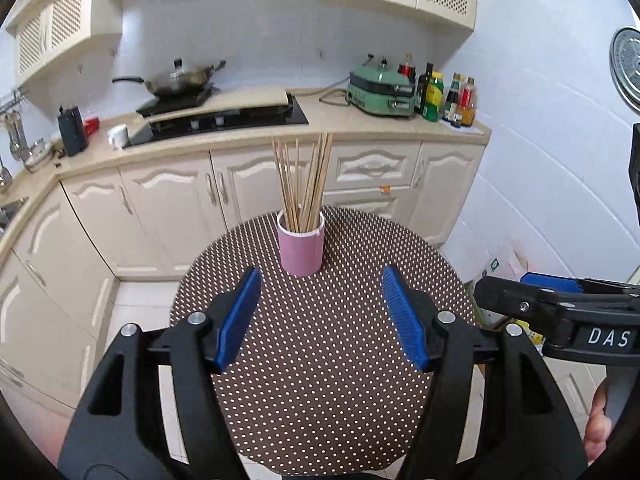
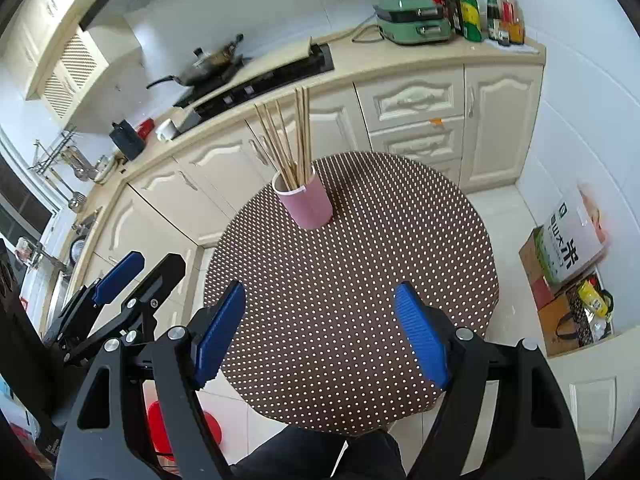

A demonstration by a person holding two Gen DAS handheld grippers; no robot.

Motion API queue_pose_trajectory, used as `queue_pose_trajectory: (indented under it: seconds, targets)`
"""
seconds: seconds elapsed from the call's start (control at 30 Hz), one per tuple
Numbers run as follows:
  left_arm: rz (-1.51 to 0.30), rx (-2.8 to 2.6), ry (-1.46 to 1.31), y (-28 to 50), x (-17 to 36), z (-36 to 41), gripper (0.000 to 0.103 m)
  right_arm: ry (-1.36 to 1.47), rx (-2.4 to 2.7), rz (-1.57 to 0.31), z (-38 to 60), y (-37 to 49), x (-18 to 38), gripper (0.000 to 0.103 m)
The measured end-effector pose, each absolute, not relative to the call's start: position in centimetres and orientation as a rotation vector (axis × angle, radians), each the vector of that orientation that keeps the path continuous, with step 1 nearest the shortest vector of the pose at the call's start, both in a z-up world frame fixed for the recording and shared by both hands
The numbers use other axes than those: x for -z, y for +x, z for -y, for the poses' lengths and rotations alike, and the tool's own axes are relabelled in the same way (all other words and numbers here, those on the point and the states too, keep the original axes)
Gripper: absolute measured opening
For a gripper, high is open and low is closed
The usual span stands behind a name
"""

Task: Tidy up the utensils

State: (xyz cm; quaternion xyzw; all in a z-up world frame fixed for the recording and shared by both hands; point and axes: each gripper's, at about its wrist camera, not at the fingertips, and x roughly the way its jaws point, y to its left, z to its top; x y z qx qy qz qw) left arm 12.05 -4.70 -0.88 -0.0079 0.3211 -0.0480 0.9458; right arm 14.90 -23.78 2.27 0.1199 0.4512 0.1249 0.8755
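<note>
both pairs of fingers are spread wide with nothing between them: on my left gripper the blue fingers hang over the near half of the round dotted desk, and on my right gripper the fingers do the same from the other side. from the left wrist view the right gripper sits off the desk's right edge. farther out, toward the desk's far edge, i see the pink cup standing upright, a bundle of wooden skewers fanned out of its mouth. beyond it runs the kitchen counter with a wok, a green appliance and sauce bottles.
</note>
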Motion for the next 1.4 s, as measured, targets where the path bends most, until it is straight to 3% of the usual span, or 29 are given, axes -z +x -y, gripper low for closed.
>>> queue_pose_trajectory:
  seconds: [0.17,0.47,1.4]
  targets:
    - [-0.598,0.067,-0.035,10.4,-2.1,4.6,0.074,0.214,-0.280,-0.890,23.4,13.6,-4.7,0.075]
    - [-0.559,0.038,-0.055,7.9,-4.1,3.8,0.080,0.182,-0.274,-0.837,23.1,11.0,-6.4,0.075]
    - [-0.525,0.032,-0.034,5.8,-4.1,2.6,0.087,0.210,-0.270,-0.833,23.1,9.3,-6.2,0.076]
